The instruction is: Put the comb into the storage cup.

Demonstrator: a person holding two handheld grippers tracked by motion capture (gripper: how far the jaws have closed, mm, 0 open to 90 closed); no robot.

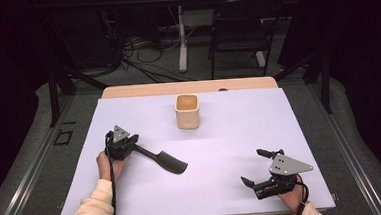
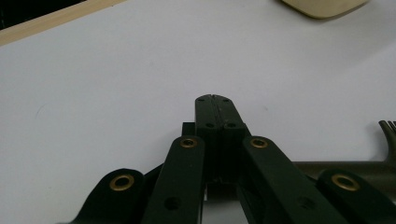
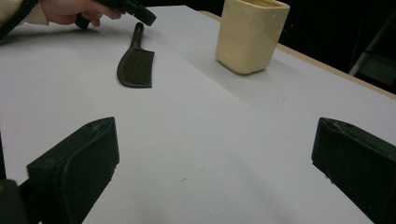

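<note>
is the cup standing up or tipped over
Upright. The cup stands on its base on the table, open mouth facing up in the high view, walls vertical in the right gripper view.

The left gripper view's top edge is cutting off the cream cup (image 2: pixel 322 7); its right edge is cropping the dark comb (image 2: pixel 373 168), whose handle is lying partly hidden behind the jaws.

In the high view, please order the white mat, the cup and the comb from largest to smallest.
1. white mat
2. comb
3. cup; it sits farther from the camera, so comb versus cup is unsure.
</note>
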